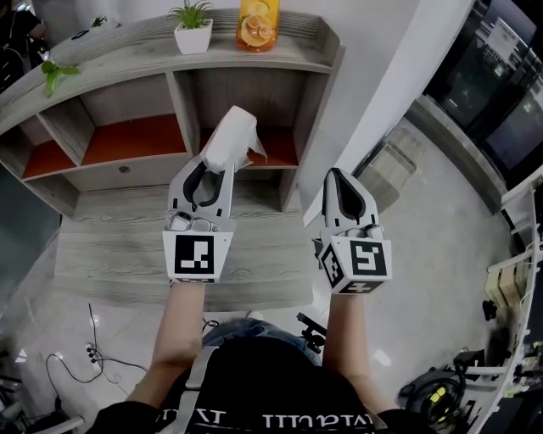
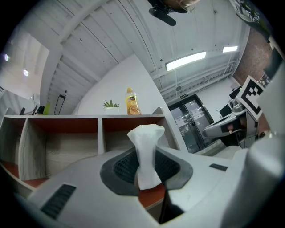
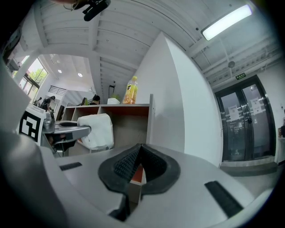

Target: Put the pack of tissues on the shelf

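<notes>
My left gripper point(image 1: 214, 166) is shut on a white pack of tissues point(image 1: 232, 136), which sticks out past the jaws toward the shelf point(image 1: 119, 200). In the left gripper view the tissue pack point(image 2: 146, 151) stands pinched between the dark pads, in front of the right-hand shelf compartment point(image 2: 120, 133). My right gripper point(image 1: 337, 176) hangs to the right, beside the shelf's end wall, shut with nothing in it. The right gripper view shows the tissue pack point(image 3: 95, 131) and the left gripper point(image 3: 67, 130) at left.
On the shelf top stand a potted plant point(image 1: 193, 25) and an orange juice bottle point(image 1: 257, 24). The compartments have orange-red floors point(image 1: 136, 137). A white wall corner point(image 1: 373, 93) rises right of the shelf. Cables point(image 1: 93, 356) lie on the floor at lower left.
</notes>
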